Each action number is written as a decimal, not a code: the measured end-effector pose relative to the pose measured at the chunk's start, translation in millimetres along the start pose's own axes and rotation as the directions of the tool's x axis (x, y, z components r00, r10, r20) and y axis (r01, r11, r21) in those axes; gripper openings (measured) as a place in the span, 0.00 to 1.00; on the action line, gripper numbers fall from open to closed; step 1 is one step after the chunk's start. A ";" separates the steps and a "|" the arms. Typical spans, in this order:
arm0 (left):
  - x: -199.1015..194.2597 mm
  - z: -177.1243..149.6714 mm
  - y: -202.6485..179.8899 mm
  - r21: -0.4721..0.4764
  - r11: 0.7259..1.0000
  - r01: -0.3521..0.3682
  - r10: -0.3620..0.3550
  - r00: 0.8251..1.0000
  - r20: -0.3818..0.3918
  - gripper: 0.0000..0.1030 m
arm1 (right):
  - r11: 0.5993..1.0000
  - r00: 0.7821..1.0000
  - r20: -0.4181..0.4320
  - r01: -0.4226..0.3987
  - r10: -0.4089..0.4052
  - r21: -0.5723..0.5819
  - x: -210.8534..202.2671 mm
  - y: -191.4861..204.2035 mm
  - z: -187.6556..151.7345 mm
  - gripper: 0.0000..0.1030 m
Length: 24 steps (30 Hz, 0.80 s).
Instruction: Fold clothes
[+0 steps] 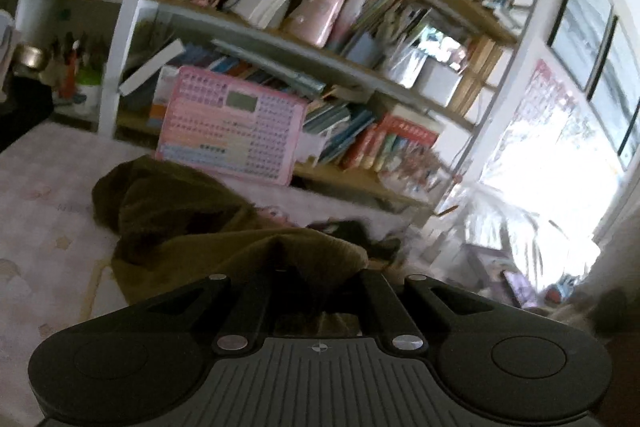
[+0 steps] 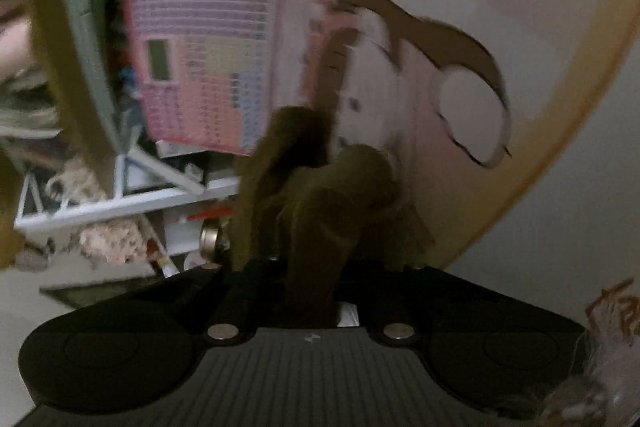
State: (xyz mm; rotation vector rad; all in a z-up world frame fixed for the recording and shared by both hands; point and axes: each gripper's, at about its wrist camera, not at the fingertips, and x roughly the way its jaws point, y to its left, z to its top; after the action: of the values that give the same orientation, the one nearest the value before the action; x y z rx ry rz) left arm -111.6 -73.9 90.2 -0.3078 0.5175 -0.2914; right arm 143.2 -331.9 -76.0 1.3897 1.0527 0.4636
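Two close wrist views — shared olive garment [image 1: 192, 223]

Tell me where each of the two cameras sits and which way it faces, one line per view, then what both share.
Left wrist: on the left gripper, facing along its fingers over the olive garment on the pale sheet toward the bookshelf; only the gripper shows.
Right wrist: on the right gripper, rolled sideways, facing the garment and sheet; only the gripper shows.
Shared: garment, pink chart board.

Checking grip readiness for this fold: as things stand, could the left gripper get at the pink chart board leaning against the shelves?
Probably not right now. The left gripper is shut on the olive garment, whose bunched fabric lies between it and the pink chart board. It would need to release first.
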 end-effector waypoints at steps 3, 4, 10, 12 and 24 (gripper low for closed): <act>15.2 -4.0 -3.6 0.035 0.997 0.063 -0.062 0.997 -0.041 0.02 | 0.991 0.995 0.082 -0.040 0.051 -0.126 -30.7 32.5 11.0 0.05; 22.3 -3.7 -8.8 0.054 0.993 0.109 -0.107 0.993 -0.047 0.02 | 0.982 0.990 0.122 -0.054 0.077 -0.181 -45.4 47.0 16.0 0.04; 59.7 4.7 -41.1 0.149 0.917 0.370 -0.366 0.929 -0.059 0.02 | 0.828 0.888 0.330 -0.094 0.321 -0.553 -142.5 172.4 42.7 0.04; 66.0 9.1 -50.0 0.174 0.893 0.414 -0.410 0.910 -0.060 0.04 | 0.723 0.878 0.299 -0.075 0.374 -0.686 -158.3 222.4 37.4 0.05; 19.9 -28.7 53.3 -0.063 0.998 -0.005 -0.002 0.993 -0.120 0.65 | 0.192 0.943 -0.172 -0.120 -0.286 -0.974 43.5 192.1 -98.4 0.05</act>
State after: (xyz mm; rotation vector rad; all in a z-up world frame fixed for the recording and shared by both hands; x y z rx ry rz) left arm -99.7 -38.2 38.8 -0.3525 0.6464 -0.2937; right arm 143.4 -205.1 104.2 0.0142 0.7551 1.0873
